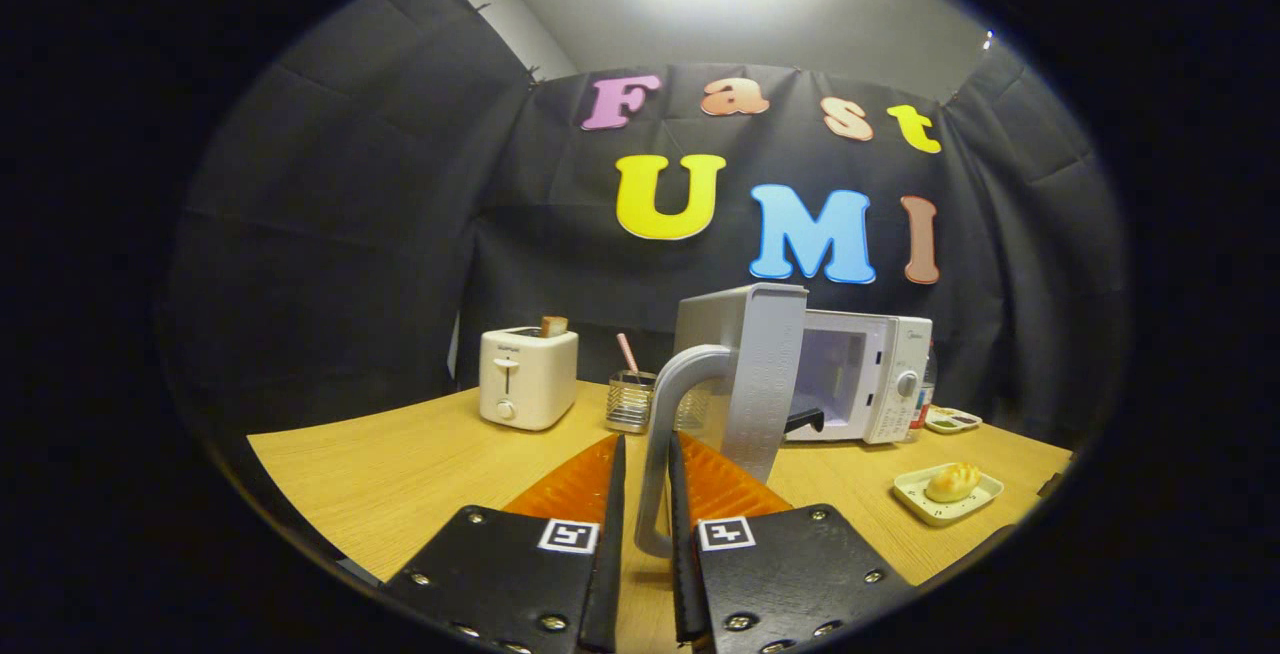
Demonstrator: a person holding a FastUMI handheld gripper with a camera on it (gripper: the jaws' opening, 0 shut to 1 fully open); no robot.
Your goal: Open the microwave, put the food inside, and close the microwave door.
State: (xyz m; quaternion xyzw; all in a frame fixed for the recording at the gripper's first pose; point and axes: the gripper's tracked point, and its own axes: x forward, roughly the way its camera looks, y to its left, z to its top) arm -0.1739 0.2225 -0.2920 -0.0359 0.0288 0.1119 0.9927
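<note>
1. Gripper view: the tongs (645,494) stand closed around the curved door handle (668,434) of the microwave (868,374); the bar runs between the two fingers (612,514), and both look pressed on it, though the contact itself is hard to see
2. The door (755,374) is swung out wide toward the camera, edge-on, with the lit cavity open beyond it
3. Judged from this, the handle is a stiff, smooth bar, likely slippery; a hold on its straight middle span should keep it from sliding toward the bends
4. The door should be light and swing freely on its hinge, so a gentle pull or push ought to do
5. The food (952,482), a pale bun, lies in a small dish (915,496) on the bench (420,464), right of the fingers and near the microwave; it looks soft and easily squashed, so the dish rim is the safer hold
6. Hard to make out: the door's hinge, the cavity floor behind the door, and the lower end of the handle between the fingers
7. A toaster (528,377) and a wire cup (630,401) stand beyond the fingers on the left
</note>
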